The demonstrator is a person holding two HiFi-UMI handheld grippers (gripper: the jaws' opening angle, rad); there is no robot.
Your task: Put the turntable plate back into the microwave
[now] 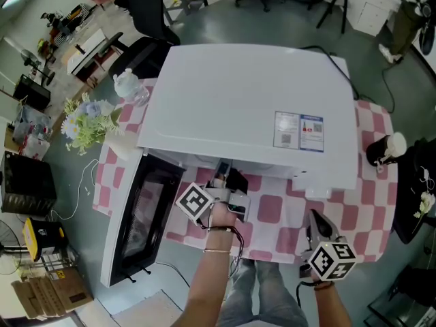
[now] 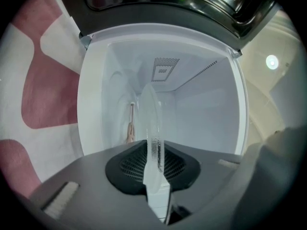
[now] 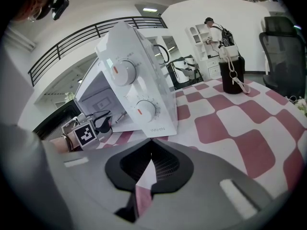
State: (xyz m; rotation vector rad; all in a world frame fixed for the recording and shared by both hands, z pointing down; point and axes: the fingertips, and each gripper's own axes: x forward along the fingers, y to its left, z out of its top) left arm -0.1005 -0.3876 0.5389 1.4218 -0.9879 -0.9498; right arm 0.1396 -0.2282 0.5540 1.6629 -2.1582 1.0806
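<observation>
The microwave (image 1: 245,107) stands with its door (image 1: 139,213) swung open at its left side. At the microwave's cavity mouth, the left gripper (image 2: 153,164) is clamped on the rim of the glass turntable plate (image 2: 151,123), which shows edge-on between the jaws. In front of the microwave's right side, above the checked tablecloth (image 1: 272,210), the right gripper (image 3: 149,166) has its jaws together and holds nothing.

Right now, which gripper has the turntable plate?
The left gripper, shut on the glass plate at the open microwave; the right gripper is empty.
</observation>
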